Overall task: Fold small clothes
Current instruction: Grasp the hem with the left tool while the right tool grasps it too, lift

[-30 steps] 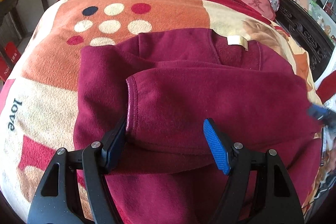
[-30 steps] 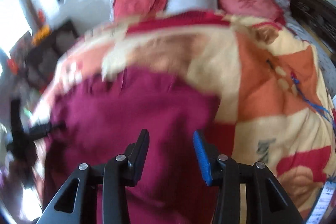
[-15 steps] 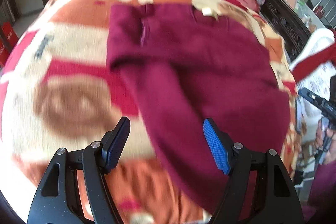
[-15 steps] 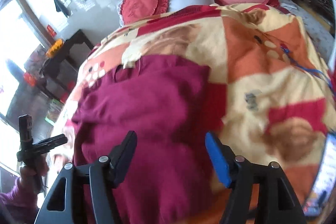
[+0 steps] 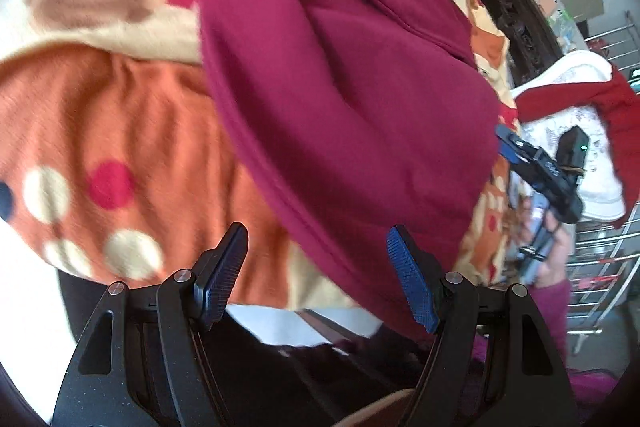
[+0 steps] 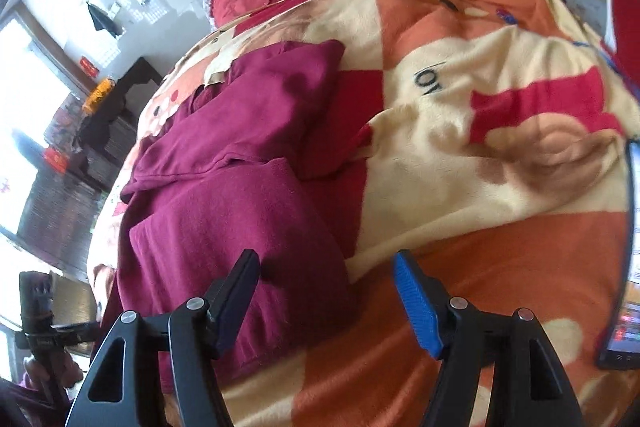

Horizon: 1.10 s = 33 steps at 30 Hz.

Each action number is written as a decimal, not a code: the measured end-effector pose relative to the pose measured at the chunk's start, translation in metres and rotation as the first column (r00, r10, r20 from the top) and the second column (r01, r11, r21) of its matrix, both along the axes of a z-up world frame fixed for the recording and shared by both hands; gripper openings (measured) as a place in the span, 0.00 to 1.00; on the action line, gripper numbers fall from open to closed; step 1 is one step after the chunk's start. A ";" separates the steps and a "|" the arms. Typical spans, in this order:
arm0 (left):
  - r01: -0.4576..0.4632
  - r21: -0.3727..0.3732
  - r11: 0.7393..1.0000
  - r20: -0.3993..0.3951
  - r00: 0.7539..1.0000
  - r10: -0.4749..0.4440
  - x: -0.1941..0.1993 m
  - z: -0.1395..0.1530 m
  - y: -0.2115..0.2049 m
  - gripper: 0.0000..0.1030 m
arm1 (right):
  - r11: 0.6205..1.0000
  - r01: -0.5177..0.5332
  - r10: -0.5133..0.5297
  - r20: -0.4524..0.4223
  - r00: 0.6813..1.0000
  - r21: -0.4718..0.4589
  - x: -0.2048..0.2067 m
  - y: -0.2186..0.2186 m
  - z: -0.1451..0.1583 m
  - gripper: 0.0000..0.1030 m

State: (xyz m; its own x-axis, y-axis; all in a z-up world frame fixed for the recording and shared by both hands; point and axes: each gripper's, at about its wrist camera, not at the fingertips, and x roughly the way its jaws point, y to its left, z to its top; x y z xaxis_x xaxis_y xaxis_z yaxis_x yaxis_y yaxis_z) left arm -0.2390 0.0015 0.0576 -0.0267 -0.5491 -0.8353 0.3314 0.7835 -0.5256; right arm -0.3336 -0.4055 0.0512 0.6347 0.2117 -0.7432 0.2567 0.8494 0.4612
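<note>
I find the sweater (image 6: 240,187) lying on the blanket (image 6: 480,155), sleeves folded in across its body, hem end nearest me at the blanket's near edge. My left gripper (image 5: 316,275) stands wide and empty over the sweater's near left hem edge, and my right gripper (image 6: 326,301) stands wide and empty over its near right corner; neither pad appears to touch cloth, though blur makes this uncertain. I judge the crosswise fold is next: both grippers must pinch the hem corners and carry them toward the collar.
</note>
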 end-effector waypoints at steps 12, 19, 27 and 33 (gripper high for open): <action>0.054 -0.057 0.997 -0.039 0.998 -0.057 -0.005 -0.006 -0.029 0.68 | 0.996 0.002 -0.006 0.046 0.999 0.093 -0.003 0.020 -0.015 0.28; 0.116 -0.069 0.991 0.097 0.989 -0.109 -0.003 0.023 -0.015 0.17 | 0.996 -0.057 0.048 0.139 0.989 0.062 -0.027 0.043 0.036 0.13; 0.089 -0.071 0.994 0.255 0.965 -0.068 -0.006 0.078 0.061 0.14 | 0.968 -0.233 0.214 0.180 0.960 0.090 -0.091 0.109 0.087 0.13; 0.031 -0.002 1.000 0.202 0.979 -0.030 -0.016 0.037 0.098 0.13 | 0.934 -0.306 0.306 0.027 0.952 0.184 -0.106 0.156 0.028 0.13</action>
